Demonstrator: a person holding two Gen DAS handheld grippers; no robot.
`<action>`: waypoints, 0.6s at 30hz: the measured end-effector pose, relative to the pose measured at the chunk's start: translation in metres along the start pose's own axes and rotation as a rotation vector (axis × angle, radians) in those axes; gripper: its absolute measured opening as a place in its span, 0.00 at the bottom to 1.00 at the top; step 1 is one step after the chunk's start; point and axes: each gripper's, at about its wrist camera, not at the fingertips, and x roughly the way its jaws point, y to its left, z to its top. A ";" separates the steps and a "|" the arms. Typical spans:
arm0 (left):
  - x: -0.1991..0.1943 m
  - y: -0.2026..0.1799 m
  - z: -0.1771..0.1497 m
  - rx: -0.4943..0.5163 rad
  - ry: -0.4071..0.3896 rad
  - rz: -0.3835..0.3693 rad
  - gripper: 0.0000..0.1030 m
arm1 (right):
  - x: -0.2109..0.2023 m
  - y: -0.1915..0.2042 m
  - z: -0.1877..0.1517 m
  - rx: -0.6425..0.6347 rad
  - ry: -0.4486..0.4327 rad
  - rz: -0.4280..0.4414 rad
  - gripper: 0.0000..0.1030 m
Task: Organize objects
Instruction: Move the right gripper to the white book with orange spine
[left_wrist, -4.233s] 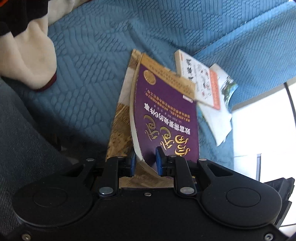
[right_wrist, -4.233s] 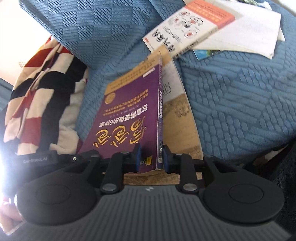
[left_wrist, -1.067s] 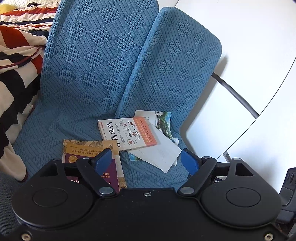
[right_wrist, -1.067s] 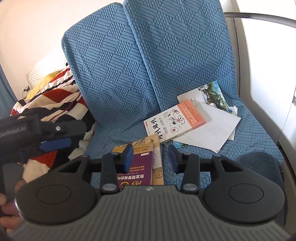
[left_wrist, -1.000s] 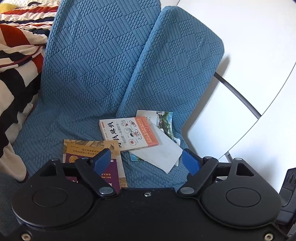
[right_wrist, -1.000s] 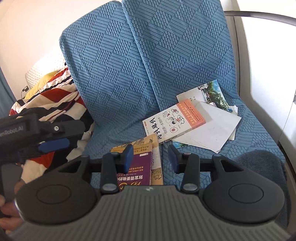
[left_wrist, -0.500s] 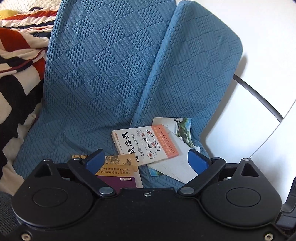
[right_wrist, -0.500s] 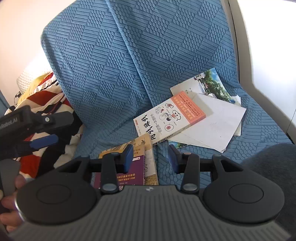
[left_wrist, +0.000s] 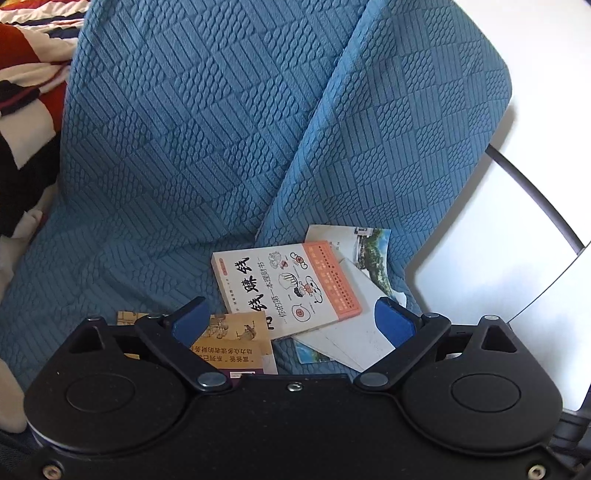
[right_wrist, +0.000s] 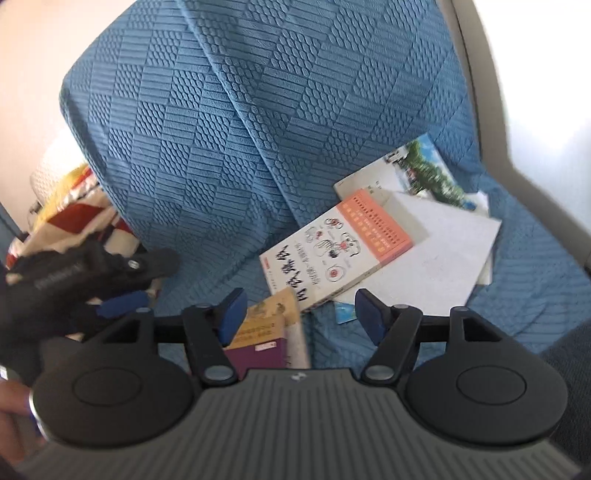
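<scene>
While we carry both tools down toward the seat, neither one holds anything. Our left gripper (left_wrist: 291, 319) has its jaws spread about as wide as they go, and nothing lies between them but the view of the books beyond. Our right gripper (right_wrist: 297, 314) has just been opening its jaws, and they too stand apart and empty.

We take the orange-and-white book (left_wrist: 286, 290) to be the next thing to tidy. It lies flat on the blue seat cover (left_wrist: 192, 147), tilted out of line with its neighbours, its far end resting on a white sheet of paper (right_wrist: 436, 254) and a landscape-picture booklet (right_wrist: 424, 166) that pokes out behind. That loose heap sits near the right edge of the seat, under the backrest.

Nearer to us the purple book (right_wrist: 258, 356) lies on top of the brown-covered book (left_wrist: 236, 332), the two stacked fairly squarely, which reads as the pile we are building. The orange-and-white book just overlaps its far corner.

Opening wide before we arrive makes sense to us: a flat book offers only a thin edge, so we judge each claw needs room to slip over a side. The paper beneath may slide or come along when the book lifts.
</scene>
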 end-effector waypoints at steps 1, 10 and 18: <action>0.003 -0.001 0.001 0.005 0.000 -0.001 0.93 | 0.002 -0.002 0.001 0.007 0.002 0.002 0.65; 0.037 0.002 0.013 -0.020 0.030 0.002 0.93 | 0.032 -0.027 0.010 0.127 0.066 0.015 0.66; 0.077 0.031 0.021 -0.100 0.085 0.012 0.92 | 0.078 -0.043 0.016 0.233 0.146 0.048 0.67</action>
